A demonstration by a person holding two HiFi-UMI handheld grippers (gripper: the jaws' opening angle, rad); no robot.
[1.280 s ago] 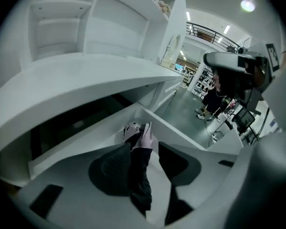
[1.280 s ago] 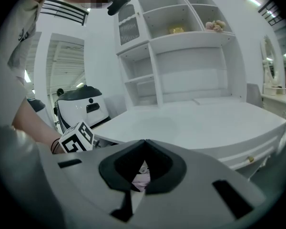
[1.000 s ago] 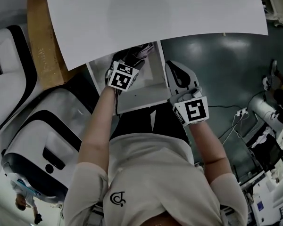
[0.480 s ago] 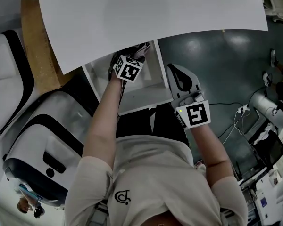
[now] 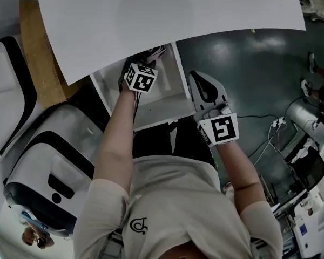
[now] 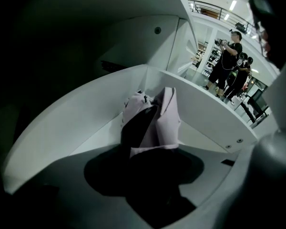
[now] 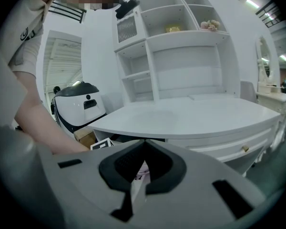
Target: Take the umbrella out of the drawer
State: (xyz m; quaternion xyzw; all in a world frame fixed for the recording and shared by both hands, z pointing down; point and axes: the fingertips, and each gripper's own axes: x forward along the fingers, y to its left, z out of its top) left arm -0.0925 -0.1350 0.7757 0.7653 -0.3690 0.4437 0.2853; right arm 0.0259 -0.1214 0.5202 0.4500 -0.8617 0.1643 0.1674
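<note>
The person's pale cloth shirt is filling the near edge of the head view, with both bare forearms reaching forward. The right tongs, smooth grey-white plastic with dark pads, are sitting closed to a narrow slit on the thin white top edge of the drawer's right wall. The drawer, a plain matte white box, is standing pulled out from under the bench's front edge. The left tongs are pointing steeply down into it. Their jaws have just been closing and, partly spread, are pressing on the umbrella. It is a folded bundle of soft lilac and black fabric, lying at the drawer's far end. The bench, a broad smooth white slab with a curved front edge, is overhanging that end. A glossy dark floor is showing past its right corner.
</note>
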